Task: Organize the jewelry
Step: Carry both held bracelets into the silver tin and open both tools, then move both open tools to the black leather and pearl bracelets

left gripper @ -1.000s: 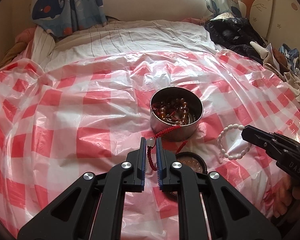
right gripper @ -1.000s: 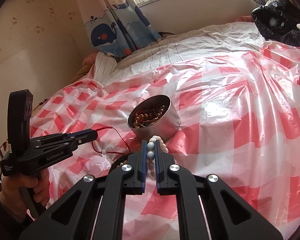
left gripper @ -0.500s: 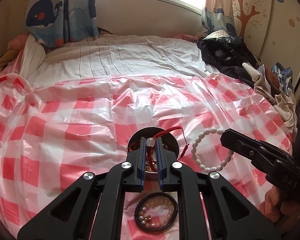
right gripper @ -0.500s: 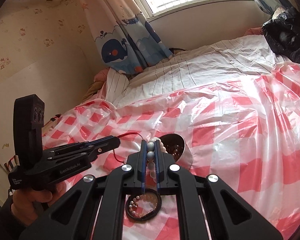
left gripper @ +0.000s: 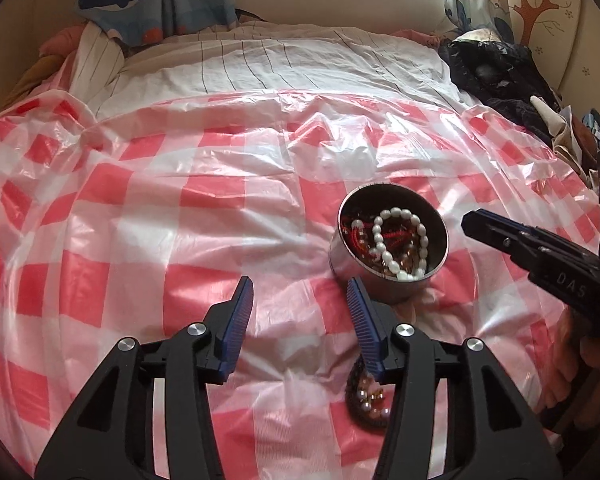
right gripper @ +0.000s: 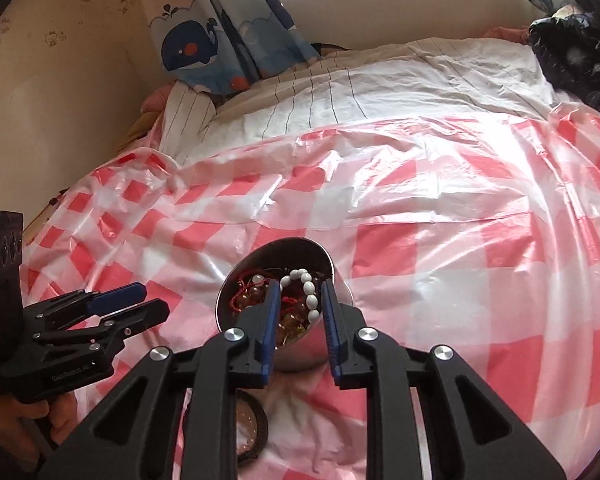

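Note:
A round metal tin (left gripper: 342, 264) stands on the red-and-white checked plastic sheet (left gripper: 140, 208). In it lie a white bead bracelet (left gripper: 396, 236), a red cord bracelet (left gripper: 354, 236) and amber beads. The tin (right gripper: 332, 268) and white bracelet (right gripper: 306, 290) also show in the right wrist view. My left gripper (left gripper: 300, 300) is open and empty, just left of and below the tin. My right gripper (right gripper: 300, 300) is open and empty, right over the tin's near rim. A dark round lid (left gripper: 366, 400) with loose beads lies in front of the tin.
The sheet covers a bed with a striped white quilt (left gripper: 280, 60) behind. Dark clothes (left gripper: 496, 76) are piled at the right edge. A whale-print curtain (right gripper: 220, 36) and wall are at the back left. The lid also shows under my right gripper (right gripper: 252, 428).
Both grippers have opened. The red cord bracelet and the white bead bracelet have dropped from them into the tin. The left gripper has shifted left of the tin.

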Available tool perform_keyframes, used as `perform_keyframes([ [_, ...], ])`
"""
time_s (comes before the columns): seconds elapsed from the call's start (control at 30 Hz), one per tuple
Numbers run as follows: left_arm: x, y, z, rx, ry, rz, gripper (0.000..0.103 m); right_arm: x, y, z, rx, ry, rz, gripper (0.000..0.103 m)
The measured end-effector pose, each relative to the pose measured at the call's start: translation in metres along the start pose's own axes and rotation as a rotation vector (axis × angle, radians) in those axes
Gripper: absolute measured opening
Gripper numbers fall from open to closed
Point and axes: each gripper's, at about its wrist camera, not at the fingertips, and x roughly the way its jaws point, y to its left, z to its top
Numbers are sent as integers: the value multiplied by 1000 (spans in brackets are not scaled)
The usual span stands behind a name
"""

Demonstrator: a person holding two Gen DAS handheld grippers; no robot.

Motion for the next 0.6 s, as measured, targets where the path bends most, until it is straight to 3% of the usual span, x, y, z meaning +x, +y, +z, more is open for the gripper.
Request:
perform_keyframes([
  [0.17,-8,-8,-41,42,39,-9,48,-32,-4,-45,3,1,-12,37],
  [0.27,-6,-13,-52,64,56,-1,48,-37,-14,-74,52,44,-13,38],
  [0.6,11,-41,-49,157,36,18,48,-32,-6,-84,42,42,-19,41],
])
